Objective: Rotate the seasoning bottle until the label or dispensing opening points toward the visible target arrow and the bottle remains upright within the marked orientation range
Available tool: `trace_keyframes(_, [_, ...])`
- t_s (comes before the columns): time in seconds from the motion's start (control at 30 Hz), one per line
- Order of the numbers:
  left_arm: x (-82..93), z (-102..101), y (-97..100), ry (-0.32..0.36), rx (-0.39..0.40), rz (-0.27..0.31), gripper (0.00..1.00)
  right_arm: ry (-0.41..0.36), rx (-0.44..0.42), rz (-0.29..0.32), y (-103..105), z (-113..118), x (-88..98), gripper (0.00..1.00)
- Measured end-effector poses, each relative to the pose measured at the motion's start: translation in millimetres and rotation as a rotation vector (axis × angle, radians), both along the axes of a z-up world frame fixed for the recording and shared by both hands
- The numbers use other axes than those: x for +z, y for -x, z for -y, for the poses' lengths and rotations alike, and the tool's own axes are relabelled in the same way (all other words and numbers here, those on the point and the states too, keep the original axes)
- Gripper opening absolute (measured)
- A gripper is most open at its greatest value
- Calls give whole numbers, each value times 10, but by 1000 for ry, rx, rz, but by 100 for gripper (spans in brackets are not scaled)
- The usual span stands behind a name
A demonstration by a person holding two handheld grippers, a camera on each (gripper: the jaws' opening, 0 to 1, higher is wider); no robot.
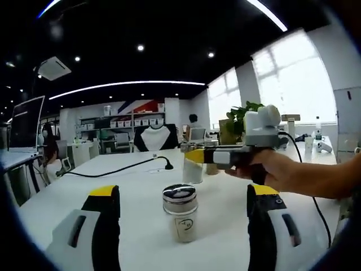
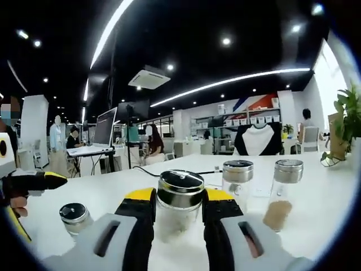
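Open-plan office, dark ceiling with strip lights, bright windows along one side. Work surface: a large white table [image 1: 141, 175]. Landmark for all positions: the short seasoning bottle [image 1: 180, 213] with the chrome cap, upright on the table.

Left gripper view: left gripper [image 1: 183, 226] low over the table, jaws wide apart, one on each side of the short seasoning bottle and neither touching it. The bottle's label side faces the camera; a small printed mark shows on it, too small to read. Beyond the bottle and to its right, a person's hand [image 1: 276, 169] holds the right gripper [image 1: 194, 156], which points across the view. Its yellow tip lies against a tall clear bottle [image 1: 192, 165] standing behind the short one. A black cable [image 1: 121, 168] runs over the table behind and left of the short bottle. A potted plant [image 1: 240, 119] stands far behind it to the right.

Right gripper view: right gripper [image 2: 179, 212] has its jaws clamped on the tall clear bottle [image 2: 179, 206], one pad at each side of the glass below the chrome cap; the bottle stands upright. The short seasoning bottle [image 2: 75, 217] sits low to its left, cap showing. The left gripper [image 2: 34, 182] is beside and above the short bottle, at the view's left edge. On the far side of the clamped bottle from the short one stand two more shakers: one [image 2: 237, 176] close, one [image 2: 282, 195] further out holding brown powder
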State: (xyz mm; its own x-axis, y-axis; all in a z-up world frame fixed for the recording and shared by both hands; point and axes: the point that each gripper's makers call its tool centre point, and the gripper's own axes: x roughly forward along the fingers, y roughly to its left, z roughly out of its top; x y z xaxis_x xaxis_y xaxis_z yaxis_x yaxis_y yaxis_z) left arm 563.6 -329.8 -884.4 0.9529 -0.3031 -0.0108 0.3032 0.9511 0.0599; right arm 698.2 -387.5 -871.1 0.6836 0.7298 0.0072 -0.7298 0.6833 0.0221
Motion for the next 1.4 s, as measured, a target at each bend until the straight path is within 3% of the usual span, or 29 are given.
trace_keyframes(0.33, [-10, 42, 71, 13, -3, 16, 99, 28, 1, -6, 100, 44, -53, 29])
trace_keyframes(0.5, [81, 38, 138, 48, -22, 36, 99, 24, -5, -13, 201, 11, -48, 29])
trace_keyframes(0.77, [4, 22, 294, 33, -100, 0, 97, -5, -37, -49, 308, 42, -68, 29])
trace_keyframes(1.17, [27, 135, 355, 49, -195, 16, 94, 24, -46, -26, 453, 93, 6, 29])
trace_keyframes(1.4, [-47, 152, 376, 43, -244, -2, 94, 32, -89, -33, 560, 106, -35, 29])
